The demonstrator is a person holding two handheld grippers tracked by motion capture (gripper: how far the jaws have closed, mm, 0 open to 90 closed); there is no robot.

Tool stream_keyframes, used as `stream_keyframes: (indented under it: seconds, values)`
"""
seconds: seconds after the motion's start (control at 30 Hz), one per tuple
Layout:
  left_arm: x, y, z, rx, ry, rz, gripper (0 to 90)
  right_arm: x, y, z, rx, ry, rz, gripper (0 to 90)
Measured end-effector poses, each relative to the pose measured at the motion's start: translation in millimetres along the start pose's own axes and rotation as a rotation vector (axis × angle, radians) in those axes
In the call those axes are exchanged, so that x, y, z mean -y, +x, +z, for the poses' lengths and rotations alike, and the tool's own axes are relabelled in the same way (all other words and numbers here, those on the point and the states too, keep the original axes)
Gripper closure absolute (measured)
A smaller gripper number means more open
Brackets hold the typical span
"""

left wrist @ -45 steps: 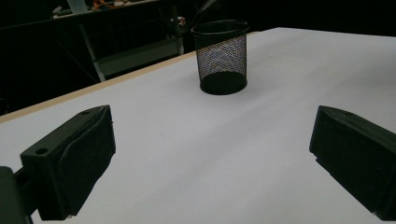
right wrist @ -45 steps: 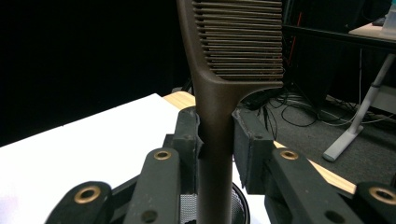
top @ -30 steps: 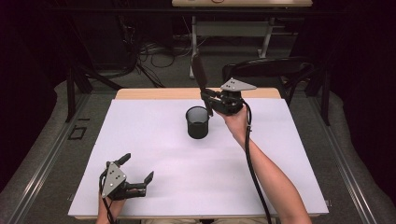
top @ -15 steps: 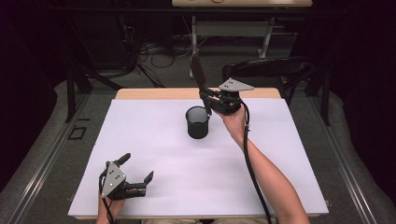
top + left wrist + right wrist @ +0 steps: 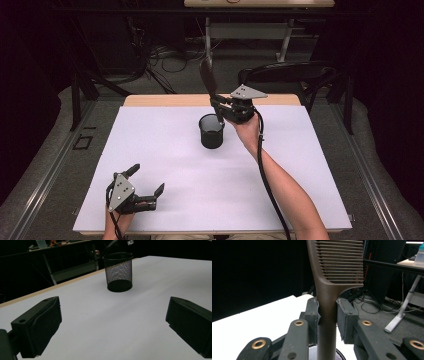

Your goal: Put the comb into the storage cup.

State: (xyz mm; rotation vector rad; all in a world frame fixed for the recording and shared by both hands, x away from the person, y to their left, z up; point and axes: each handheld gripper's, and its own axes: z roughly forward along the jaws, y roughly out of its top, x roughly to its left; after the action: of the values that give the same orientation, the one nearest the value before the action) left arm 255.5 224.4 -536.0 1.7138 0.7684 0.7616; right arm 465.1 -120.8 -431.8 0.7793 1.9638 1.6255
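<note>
The comb [image 5: 329, 290] is clamped by its handle in the right claw [image 5: 223, 107] above the mesh cup [image 5: 211, 131]; the cup could be tipped if the rim is struck. The left claw [image 5: 145, 186] is held wide.

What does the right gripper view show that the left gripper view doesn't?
Right gripper view alone: the teeth of the brown comb, its handle clamped between the right gripper's jaws, and a teal bottle far back.

Left gripper view alone: the left gripper's jaws wide apart, and the mesh cup whole and upright.

Both: the white table and part of that cup.
</note>
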Motion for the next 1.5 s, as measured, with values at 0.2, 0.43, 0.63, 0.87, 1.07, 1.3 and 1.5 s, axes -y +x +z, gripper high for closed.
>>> stream_keyframes:
  seconds: [0.2,0.43,0.63,0.87,1.07,1.3,1.5]
  values:
    - [-0.1,-0.4,-0.5,-0.001,0.001,-0.001,0.4,-0.2,2.7,5.0,-0.002,0.004,-0.01,72.9]
    - [0.7,1.0,-1.9,-0.005,-0.001,-0.002,0.4,4.4,4.0,12.0,-0.004,0.006,-0.008,73.0]
    - [0.5,0.7,-2.7,-0.011,-0.001,-0.001,0.4,6.5,5.3,16.0,-0.009,0.0,-0.005,72.9]
    - [0.6,0.7,-1.7,-0.006,0.002,0.003,0.3,8.3,7.2,19.5,-0.013,-0.009,-0.005,73.0]
    - [0.6,0.8,-2.4,-0.006,0.001,0.002,0.4,11.5,7.0,23.1,-0.007,0.002,-0.005,72.9]
    - [0.6,0.7,-2.0,-0.004,0.002,0.0,0.3,14.2,6.0,25.4,-0.003,0.011,-0.003,72.9]
    - [0.9,0.6,-1.7,-0.008,0.003,0.001,0.4,14.9,6.3,26.7,-0.005,0.016,-0.012,72.9]
